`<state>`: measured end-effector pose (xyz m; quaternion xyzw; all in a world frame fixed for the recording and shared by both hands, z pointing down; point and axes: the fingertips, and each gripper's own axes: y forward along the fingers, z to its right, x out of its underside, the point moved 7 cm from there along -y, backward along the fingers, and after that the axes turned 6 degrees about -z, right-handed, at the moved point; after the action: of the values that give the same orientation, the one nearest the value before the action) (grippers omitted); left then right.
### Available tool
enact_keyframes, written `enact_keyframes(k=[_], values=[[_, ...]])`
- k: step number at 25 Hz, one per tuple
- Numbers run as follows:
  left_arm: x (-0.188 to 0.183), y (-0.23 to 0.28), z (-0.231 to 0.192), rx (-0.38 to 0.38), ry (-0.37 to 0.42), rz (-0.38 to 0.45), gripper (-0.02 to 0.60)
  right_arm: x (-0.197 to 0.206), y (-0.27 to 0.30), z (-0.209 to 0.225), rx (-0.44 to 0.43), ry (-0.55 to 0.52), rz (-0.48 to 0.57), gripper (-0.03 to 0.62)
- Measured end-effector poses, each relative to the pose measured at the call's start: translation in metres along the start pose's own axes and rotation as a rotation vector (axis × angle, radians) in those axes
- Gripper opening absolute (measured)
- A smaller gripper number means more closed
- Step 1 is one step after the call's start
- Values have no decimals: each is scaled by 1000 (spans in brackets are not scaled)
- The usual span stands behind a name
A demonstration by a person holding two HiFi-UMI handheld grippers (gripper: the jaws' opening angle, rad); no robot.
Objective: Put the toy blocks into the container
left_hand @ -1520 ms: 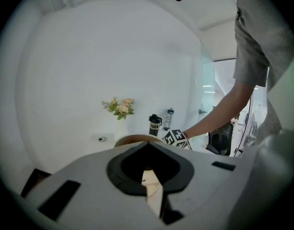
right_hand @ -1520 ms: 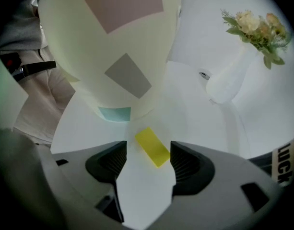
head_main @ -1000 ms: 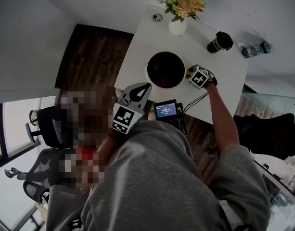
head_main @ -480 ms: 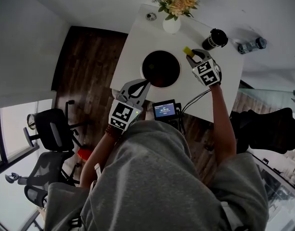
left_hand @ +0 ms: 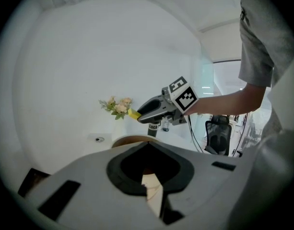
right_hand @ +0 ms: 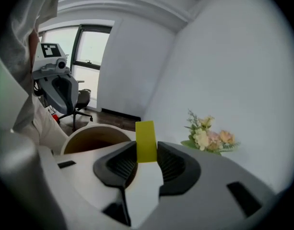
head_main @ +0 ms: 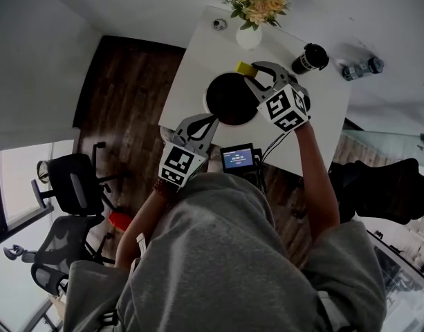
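From the head view, the right gripper (head_main: 252,73) was half open and clamped on a yellow block (head_main: 245,68), held in the air at the far edge of the round container (head_main: 224,101). The left gripper (head_main: 206,124) waited at the container's near side, its jaws together and empty. The container stood on a white table (head_main: 315,116) with a vase of flowers (head_main: 256,9), a black cup (head_main: 310,59), a bottle (head_main: 362,68) and a small screen (head_main: 238,158) at the near edge. Dark wooden floor (head_main: 128,95) and office chairs (head_main: 73,185) lay to the left.

In the left gripper view, the left gripper (left_hand: 148,150) showed its jaws closed with nothing between them. Beyond it, the right gripper (left_hand: 137,113) carried the yellow block (left_hand: 133,113) above the container (left_hand: 132,140), in front of the flowers (left_hand: 117,106).

In the right gripper view, the right gripper (right_hand: 147,152) had the pads pressed on either side of the yellow block (right_hand: 146,140), which stood upright and stuck out past the tips. The container (right_hand: 79,135) sat below and to the left, so the block did not look squarely over its mouth. Released there, it would likely strike the rim and bounce onto the table or floor. Only the lower part seemed gripped, so a quick swing might tilt it loose. A window (right_hand: 89,47) and a chair (right_hand: 65,97) showed behind.
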<state>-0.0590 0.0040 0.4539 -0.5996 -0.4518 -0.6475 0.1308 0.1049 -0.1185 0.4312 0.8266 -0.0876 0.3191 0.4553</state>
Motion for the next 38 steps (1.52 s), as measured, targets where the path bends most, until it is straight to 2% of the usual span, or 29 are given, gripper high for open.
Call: enact_keyframes(k=[5,10,17,22,25,29,32,35,38], values=[[3,-4,1,-13,-18,5,6,-2,17,-37,-103,-140,-66,137],[8,-5,1,-21,-34,5,6,2,28,-61,-185,-189,-103,137],[10,-6,3,-18,-34,5,6,12,31,-69,-202,-172,-140,141],[10,-6,6,-11,-26,4,6,13,20,-66,-173,-133,-109,175],[9,-5,7,-8,-15,7,6,6,4,-55,-138,-50,-35,175],[0,-5,5,-15,6,22,6,-11,-27,-36,-80,76,148,152],[-15,-8,2,-30,41,63,6,-26,-52,-30,-23,68,261,138],[-32,-11,-1,-70,85,103,6,-39,-76,-32,30,66,358,123],[-47,-14,-3,-151,115,137,6,-46,-96,-31,84,158,485,82]])
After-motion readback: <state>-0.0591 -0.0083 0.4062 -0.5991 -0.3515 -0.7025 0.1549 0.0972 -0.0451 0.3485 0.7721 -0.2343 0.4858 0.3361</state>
